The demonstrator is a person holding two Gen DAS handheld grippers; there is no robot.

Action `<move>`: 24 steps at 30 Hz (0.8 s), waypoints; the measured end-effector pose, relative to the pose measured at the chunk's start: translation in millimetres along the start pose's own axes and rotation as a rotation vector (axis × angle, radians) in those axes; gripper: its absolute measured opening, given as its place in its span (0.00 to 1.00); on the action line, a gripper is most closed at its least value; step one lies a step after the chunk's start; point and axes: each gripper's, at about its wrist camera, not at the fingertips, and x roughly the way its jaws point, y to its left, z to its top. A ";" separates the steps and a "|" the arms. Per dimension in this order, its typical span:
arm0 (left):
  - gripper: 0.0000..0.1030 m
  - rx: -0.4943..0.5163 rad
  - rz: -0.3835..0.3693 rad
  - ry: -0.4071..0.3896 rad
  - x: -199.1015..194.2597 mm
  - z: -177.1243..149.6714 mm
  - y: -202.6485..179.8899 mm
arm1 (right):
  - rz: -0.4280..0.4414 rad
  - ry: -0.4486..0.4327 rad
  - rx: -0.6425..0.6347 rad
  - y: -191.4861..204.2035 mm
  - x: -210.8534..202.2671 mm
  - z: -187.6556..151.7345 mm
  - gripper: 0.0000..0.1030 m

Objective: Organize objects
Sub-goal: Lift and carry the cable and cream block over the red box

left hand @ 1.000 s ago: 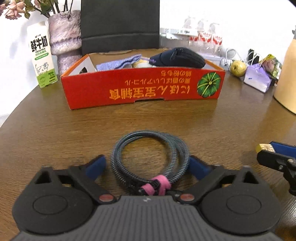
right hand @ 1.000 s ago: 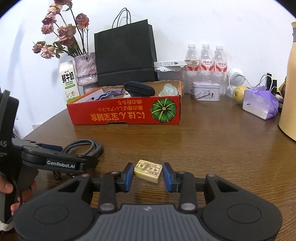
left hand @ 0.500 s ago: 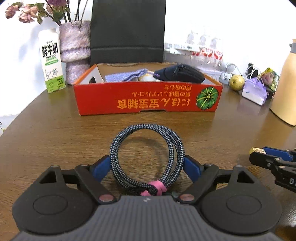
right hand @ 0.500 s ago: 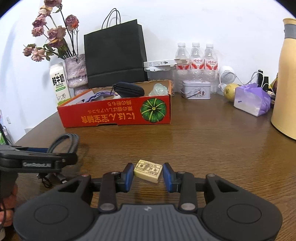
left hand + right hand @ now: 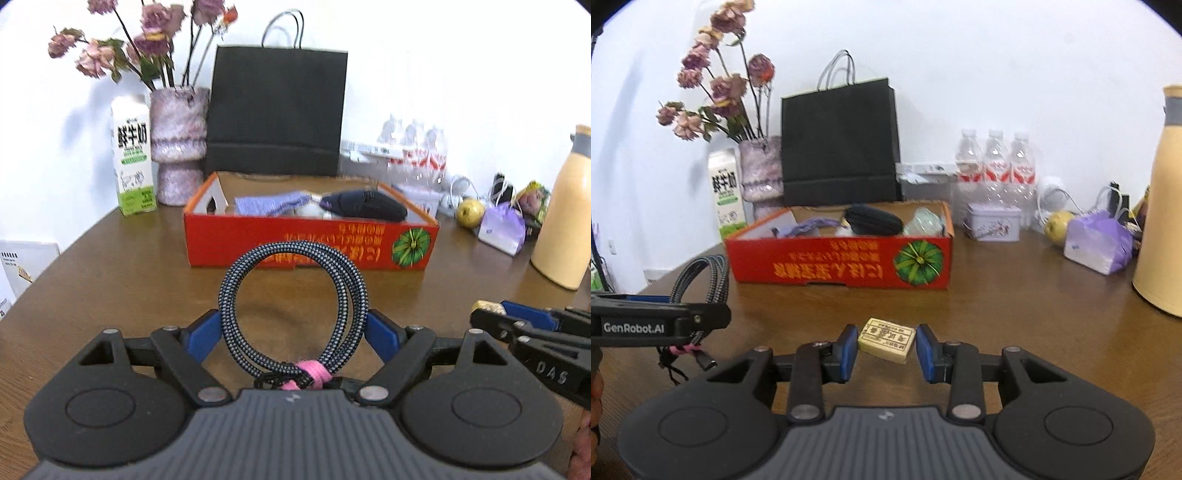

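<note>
While your left gripper (image 5: pixel 293 328) clamps the coiled cable (image 5: pixel 291 306) wide, clear of the table, your right gripper (image 5: pixel 886 349) pinches the eraser (image 5: pixel 887 339); both face the far red box (image 5: pixel 842 264), ready for stowing.

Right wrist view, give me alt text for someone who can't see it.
A hand-held gripper grips a small tan eraser above a brown table. Behind stands a red box of items; at left, another hand-held gripper holds a coiled cable.
</note>
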 end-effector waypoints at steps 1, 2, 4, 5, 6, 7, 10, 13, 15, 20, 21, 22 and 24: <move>0.82 -0.007 0.002 -0.007 -1.6 2.6 1.1 | 0.005 -0.006 -0.003 2.9 -0.2 2.9 0.32; 0.82 -0.018 0.003 -0.010 -2.5 6.2 2.8 | 0.010 -0.011 -0.008 5.3 -0.6 5.4 0.32; 0.82 -0.046 -0.003 -0.014 -3.5 15.1 6.2 | 0.014 -0.025 -0.009 8.1 -1.1 12.2 0.32; 0.82 -0.055 -0.004 -0.020 -3.8 18.4 7.5 | 0.018 -0.033 -0.005 9.7 -1.1 16.7 0.32; 0.82 -0.062 0.000 -0.031 -4.6 23.5 8.3 | 0.021 -0.042 -0.001 10.6 -1.0 21.7 0.32; 0.82 -0.066 0.003 -0.041 -5.5 27.5 8.8 | 0.023 -0.051 0.001 11.5 -0.5 26.7 0.32; 0.82 -0.076 0.009 -0.075 -7.8 42.5 8.5 | 0.025 -0.080 0.002 13.6 0.4 42.2 0.32; 0.82 -0.085 0.017 -0.100 -7.7 54.0 7.2 | 0.027 -0.101 0.009 15.1 3.8 56.1 0.32; 0.82 -0.094 0.019 -0.113 -5.8 61.7 5.7 | 0.030 -0.114 0.015 15.9 6.9 63.8 0.32; 0.82 -0.101 0.032 -0.133 6.2 76.1 2.0 | 0.024 -0.143 0.017 17.5 17.9 80.9 0.32; 0.82 -0.105 0.034 -0.135 8.9 78.7 1.6 | 0.020 -0.148 0.016 17.3 20.5 83.8 0.32; 0.82 -0.109 0.035 -0.138 12.1 81.7 1.8 | 0.018 -0.154 0.016 17.2 23.9 87.3 0.32; 0.82 -0.122 0.036 -0.143 18.8 87.3 2.1 | 0.018 -0.164 0.021 16.2 31.1 93.6 0.32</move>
